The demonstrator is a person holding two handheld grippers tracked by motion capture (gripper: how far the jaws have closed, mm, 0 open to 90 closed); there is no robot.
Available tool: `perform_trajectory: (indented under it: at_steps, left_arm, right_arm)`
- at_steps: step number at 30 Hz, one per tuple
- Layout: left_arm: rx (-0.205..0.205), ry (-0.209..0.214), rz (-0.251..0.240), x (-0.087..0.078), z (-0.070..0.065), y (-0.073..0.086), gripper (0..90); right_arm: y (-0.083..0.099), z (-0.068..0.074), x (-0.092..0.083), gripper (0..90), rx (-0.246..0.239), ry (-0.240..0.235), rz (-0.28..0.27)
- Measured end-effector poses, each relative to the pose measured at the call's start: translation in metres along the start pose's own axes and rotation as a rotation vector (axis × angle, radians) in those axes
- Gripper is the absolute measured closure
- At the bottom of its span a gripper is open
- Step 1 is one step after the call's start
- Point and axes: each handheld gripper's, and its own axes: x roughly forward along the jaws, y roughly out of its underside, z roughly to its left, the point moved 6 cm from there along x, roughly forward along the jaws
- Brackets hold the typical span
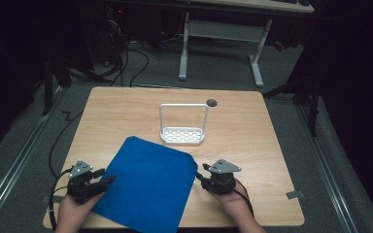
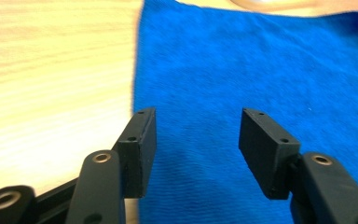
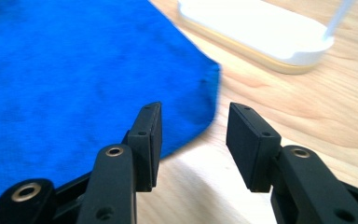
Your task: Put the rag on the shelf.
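A blue cloth (image 1: 148, 184) lies flat on the wooden table (image 1: 252, 141), turned at an angle, its near edge reaching the table's front. My left gripper (image 1: 106, 178) sits at the cloth's left edge, open, its jaws low over the blue cloth (image 2: 242, 74) with nothing between them. My right gripper (image 1: 200, 174) is at the cloth's right corner, open too; its jaws straddle the edge of the blue cloth (image 3: 74, 70) and bare wood. A white rack (image 1: 183, 131) with a tall loop handle stands behind the cloth, seen close as the white rack (image 3: 256, 30) base.
A small dark round hole (image 1: 211, 102) marks the table near the rack's far right. Bare wood lies right of the rack and along the back. A desk frame (image 1: 221, 43) and cables are on the floor beyond the table.
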Motion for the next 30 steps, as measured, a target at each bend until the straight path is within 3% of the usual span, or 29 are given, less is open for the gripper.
perform_trajectory:
  at_steps: [7, 13, 18, 19, 20, 24, 27, 30]
  left_arm:
    - [0.001, -0.003, -0.011, -0.002, 0.004, -0.002, 50.5]
    - [0.019, 0.002, 0.005, -0.002, 0.002, 0.0, 55.5]
    - [0.029, 0.019, 0.049, 0.001, 0.002, 0.006, 70.1]
    - [0.028, 0.022, 0.057, 0.002, 0.002, 0.007, 70.1]
    - [0.034, 0.027, 0.069, 0.002, 0.001, 0.009, 76.5]
    - [0.059, 0.024, 0.106, 0.006, -0.001, 0.013, 83.1]
    - [0.081, 0.018, 0.136, 0.01, -0.002, 0.016, 83.9]
    - [0.09, 0.022, 0.133, 0.01, -0.003, 0.017, 83.9]
  right_arm:
    - [-0.003, 0.002, -0.005, 58.4, -0.028, 0.005, -0.029]
    - [-0.005, 0.005, -0.004, 59.9, -0.024, -0.008, -0.031]
    - [-0.009, 0.017, -0.002, 66.1, -0.033, -0.053, -0.039]
    - [-0.009, 0.023, 0.0, 68.5, -0.042, -0.072, -0.034]
    - [-0.009, 0.036, 0.005, 77.1, -0.068, -0.113, -0.012]
    - [-0.004, 0.058, 0.02, 89.6, -0.137, -0.158, 0.059]
    - [0.0, 0.067, 0.029, 90.0, -0.151, -0.182, 0.108]
    - [0.004, 0.068, 0.033, 90.0, -0.162, -0.185, 0.135]
